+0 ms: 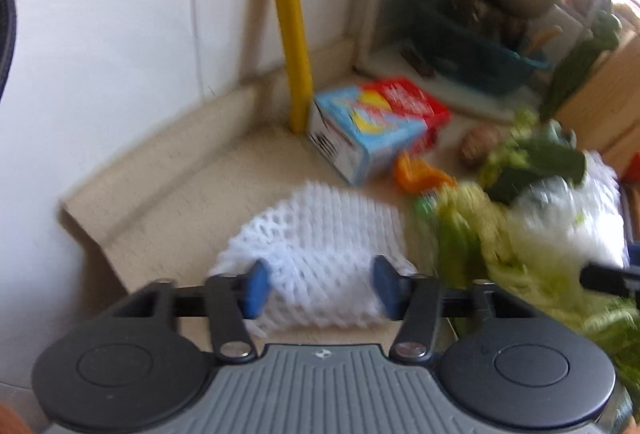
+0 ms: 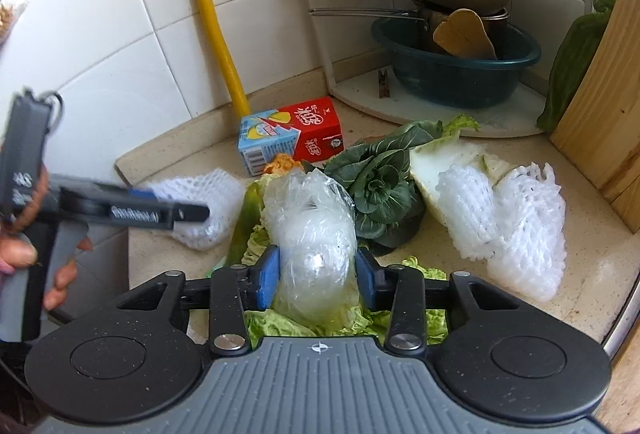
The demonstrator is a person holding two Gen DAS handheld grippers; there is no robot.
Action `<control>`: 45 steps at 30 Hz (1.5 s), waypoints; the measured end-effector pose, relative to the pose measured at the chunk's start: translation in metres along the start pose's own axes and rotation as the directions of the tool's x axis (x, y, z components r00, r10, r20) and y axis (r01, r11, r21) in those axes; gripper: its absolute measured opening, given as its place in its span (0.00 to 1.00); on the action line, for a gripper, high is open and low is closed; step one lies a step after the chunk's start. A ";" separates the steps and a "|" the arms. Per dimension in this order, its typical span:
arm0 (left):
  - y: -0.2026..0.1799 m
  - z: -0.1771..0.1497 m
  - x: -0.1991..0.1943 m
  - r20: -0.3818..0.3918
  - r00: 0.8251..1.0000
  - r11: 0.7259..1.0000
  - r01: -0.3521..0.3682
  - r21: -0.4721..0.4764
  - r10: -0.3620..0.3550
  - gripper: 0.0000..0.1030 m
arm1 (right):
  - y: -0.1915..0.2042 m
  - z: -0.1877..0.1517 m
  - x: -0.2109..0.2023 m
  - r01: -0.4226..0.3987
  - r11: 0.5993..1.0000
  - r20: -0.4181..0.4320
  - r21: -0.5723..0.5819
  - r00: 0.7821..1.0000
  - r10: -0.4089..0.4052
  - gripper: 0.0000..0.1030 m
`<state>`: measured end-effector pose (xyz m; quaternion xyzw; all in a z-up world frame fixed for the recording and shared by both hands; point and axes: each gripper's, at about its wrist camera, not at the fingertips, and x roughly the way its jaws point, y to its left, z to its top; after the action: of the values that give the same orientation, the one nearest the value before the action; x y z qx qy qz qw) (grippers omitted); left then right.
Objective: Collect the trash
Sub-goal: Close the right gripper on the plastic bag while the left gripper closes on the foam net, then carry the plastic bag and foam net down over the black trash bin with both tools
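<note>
Between right hand-held gripper pads, plastic wrap (crumpled)

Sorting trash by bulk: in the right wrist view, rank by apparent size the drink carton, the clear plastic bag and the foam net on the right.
1. Foam net, largest.
2. Clear plastic bag, though nearness to the camera inflates it.
3. Drink carton, smallest, but farthest away.

White tiled walls meet in a corner behind the speckled beige table. A yellow pipe runs up that wall. Daylight enters right of it.
</note>
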<state>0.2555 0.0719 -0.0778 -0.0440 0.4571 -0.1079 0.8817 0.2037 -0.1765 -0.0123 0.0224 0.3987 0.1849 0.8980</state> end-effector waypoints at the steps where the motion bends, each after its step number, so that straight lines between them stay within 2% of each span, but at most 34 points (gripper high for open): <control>1: 0.000 -0.001 -0.001 0.011 1.000 1.000 0.001 0.001 -0.001 0.45 | -0.002 0.000 0.000 -0.011 1.000 0.001 0.015 1.000 0.011 0.45; 2: 0.001 -0.001 0.000 0.008 1.000 1.000 0.003 0.004 -0.003 0.43 | -0.005 0.001 -0.001 -0.022 0.999 0.000 0.032 1.000 0.022 0.44; 3: 0.002 0.001 -0.002 0.009 1.000 1.000 0.004 -0.009 -0.004 0.35 | -0.007 0.001 -0.001 -0.031 0.998 0.001 0.049 1.000 0.031 0.44; 4: 0.003 0.002 -0.004 0.010 1.000 0.999 0.015 -0.031 -0.015 0.32 | -0.009 0.001 -0.002 -0.041 0.997 0.003 0.065 0.999 0.041 0.43; 5: 0.004 0.003 -0.007 0.017 0.999 0.998 0.033 -0.054 -0.033 0.24 | -0.012 0.001 -0.003 -0.054 0.995 0.007 0.083 0.999 0.054 0.43; 6: 0.006 0.005 -0.011 0.032 0.998 0.995 0.063 -0.077 -0.061 0.08 | -0.015 0.001 -0.005 -0.069 0.992 0.012 0.103 0.998 0.068 0.42; 7: 0.008 0.006 -0.014 0.038 0.996 0.992 0.088 -0.096 -0.084 0.07 | -0.018 0.002 -0.006 -0.082 0.989 0.017 0.123 0.997 0.080 0.42; 13: 0.011 0.007 -0.035 0.078 0.992 0.986 0.108 -0.127 -0.098 0.07 | -0.031 0.005 -0.019 -0.140 0.968 0.062 0.207 0.990 0.130 0.41; 19: 0.013 0.008 -0.058 0.133 0.986 0.982 0.121 -0.145 -0.102 0.07 | -0.032 0.011 -0.033 -0.157 0.966 0.108 0.205 0.985 0.137 0.38; 20: 0.013 0.008 -0.062 0.141 0.984 0.981 0.128 -0.147 -0.107 0.07 | -0.032 0.012 -0.035 -0.164 0.964 0.113 0.208 0.983 0.143 0.36; 26: 0.011 0.003 -0.080 0.185 0.974 0.974 0.162 -0.160 -0.131 0.07 | -0.035 0.018 -0.052 -0.204 0.953 0.179 0.225 0.970 0.166 0.35; 30: 0.017 -0.007 -0.096 0.217 0.963 0.963 0.202 -0.178 -0.162 0.07 | -0.037 0.018 -0.058 -0.253 0.925 0.196 0.282 0.959 0.203 0.35; 37: 0.033 -0.027 -0.135 0.265 0.956 0.965 0.180 -0.191 -0.126 0.07 | -0.005 0.014 -0.066 -0.290 0.926 0.202 0.241 0.948 0.245 0.35; 45: 0.065 -0.060 -0.171 0.294 0.955 0.960 0.122 -0.252 -0.045 0.07 | 0.047 0.010 -0.050 -0.376 0.910 0.150 0.176 0.923 0.353 0.35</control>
<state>0.1205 0.1757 0.0119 -0.1969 0.3332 -0.0754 0.9190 0.1659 -0.1495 0.0387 0.1979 0.3519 0.3066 0.8620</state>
